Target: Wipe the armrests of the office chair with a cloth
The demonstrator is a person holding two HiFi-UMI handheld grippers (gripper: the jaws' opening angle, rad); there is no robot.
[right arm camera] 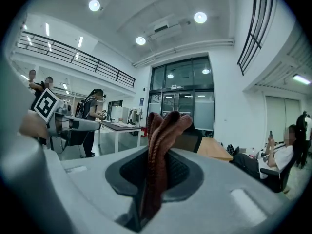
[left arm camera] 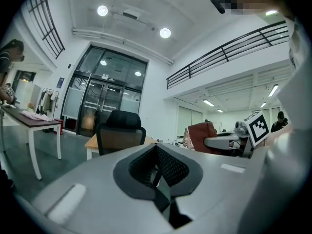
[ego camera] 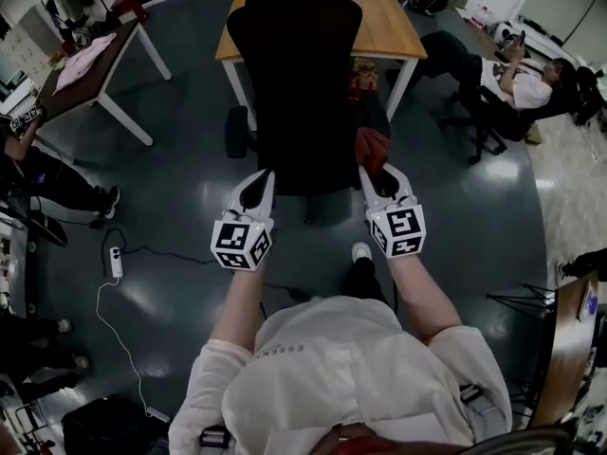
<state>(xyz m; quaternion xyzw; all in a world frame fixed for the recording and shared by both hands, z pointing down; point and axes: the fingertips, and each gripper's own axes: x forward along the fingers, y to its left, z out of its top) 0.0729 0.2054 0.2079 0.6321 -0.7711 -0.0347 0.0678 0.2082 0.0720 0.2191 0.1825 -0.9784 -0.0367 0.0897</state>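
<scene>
Cloth pinched beside the office chair [ego camera: 294,83]
Head view: right gripper [ego camera: 373,172] holds a red-brown cloth [ego camera: 372,148] at the chair's right side, left gripper [ego camera: 260,178] near its left. Left gripper view: jaws together, empty. Right gripper view: jaws clamped on the cloth

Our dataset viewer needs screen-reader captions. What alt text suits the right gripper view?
A reddish-brown cloth sticks up, clamped in the fingers of the right gripper. Behind it stand a black office chair and a wooden table, in a bright hall with glass doors.
</scene>
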